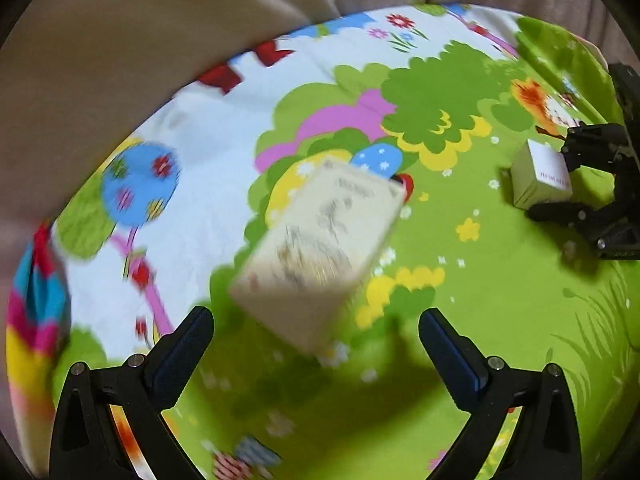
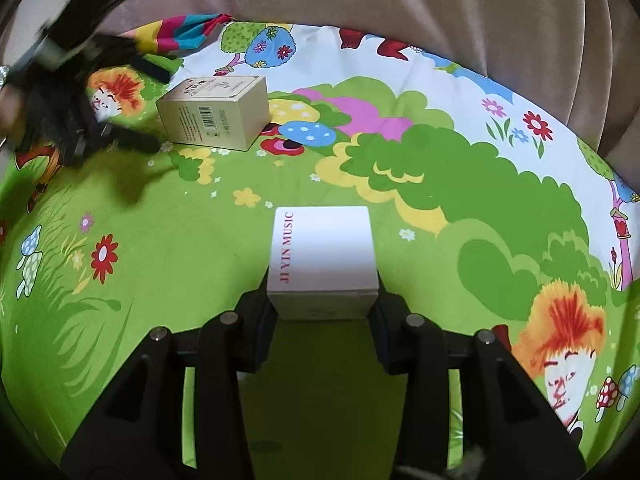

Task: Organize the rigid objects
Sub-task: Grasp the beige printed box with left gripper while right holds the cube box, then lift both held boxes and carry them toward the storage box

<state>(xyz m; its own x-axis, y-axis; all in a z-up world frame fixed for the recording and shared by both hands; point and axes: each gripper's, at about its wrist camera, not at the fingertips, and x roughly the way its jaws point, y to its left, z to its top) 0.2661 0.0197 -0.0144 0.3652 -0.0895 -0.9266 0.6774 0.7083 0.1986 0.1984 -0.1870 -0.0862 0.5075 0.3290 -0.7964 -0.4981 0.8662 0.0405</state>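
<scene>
Left wrist view first: the left gripper (image 1: 316, 320) has its jaws spread wide with nothing between them, hanging over a colourful cartoon bedsheet (image 1: 500, 280). Just beyond the fingertips sits a beige box (image 1: 320, 248), pretty blurry, lying flat on the sheet and not touched. Far right, the right gripper (image 1: 576, 184) is clamped around a small white box (image 1: 540, 180). Beige fabric (image 1: 140, 40) runs along the far edge.

Right wrist view: the right gripper (image 2: 324, 312) has its jaws narrowed onto the small white box (image 2: 324, 256), red "JI YIN MUSIC" printed on top, near centre. The beige box (image 2: 216, 118) rests far left, barcode side facing us, with the blurred left gripper (image 2: 136, 108) just beside it, apart from it.
</scene>
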